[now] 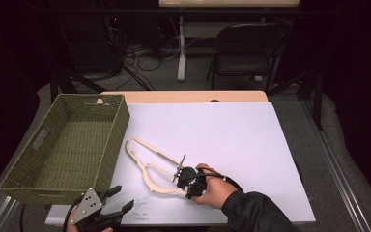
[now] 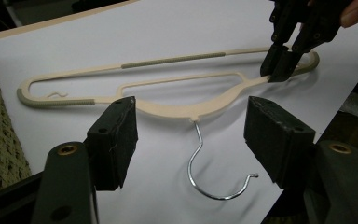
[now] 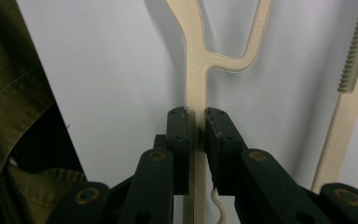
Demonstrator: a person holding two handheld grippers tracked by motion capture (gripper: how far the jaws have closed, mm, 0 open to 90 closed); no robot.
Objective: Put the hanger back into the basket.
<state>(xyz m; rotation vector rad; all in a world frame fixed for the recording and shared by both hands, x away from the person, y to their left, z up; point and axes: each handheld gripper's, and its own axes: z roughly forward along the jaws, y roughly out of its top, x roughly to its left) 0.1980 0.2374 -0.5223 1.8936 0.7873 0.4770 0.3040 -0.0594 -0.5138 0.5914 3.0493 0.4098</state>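
Note:
A cream plastic hanger [image 1: 147,178] with a metal hook [image 1: 140,207] lies flat on the white sheet [image 1: 232,140]. My right gripper [image 1: 182,182] is shut on the hanger's lower arm near its right end; in the right gripper view the pads [image 3: 179,126] pinch the thin bar of the hanger [image 3: 193,56] from both sides. My left gripper [image 1: 124,196] hovers at the table's front left, open. In the left gripper view its jaws stand wide apart around nothing, with the hook [image 2: 200,158] and hanger [image 2: 182,111] just beyond its fingertips and the right gripper [image 2: 279,65] farther off.
A green woven basket [image 1: 121,130] stands at the left of the table, its near right corner close to the left gripper. A folding chair [image 1: 246,48] and cables are beyond the far edge. The white sheet runs on to the right of the hanger.

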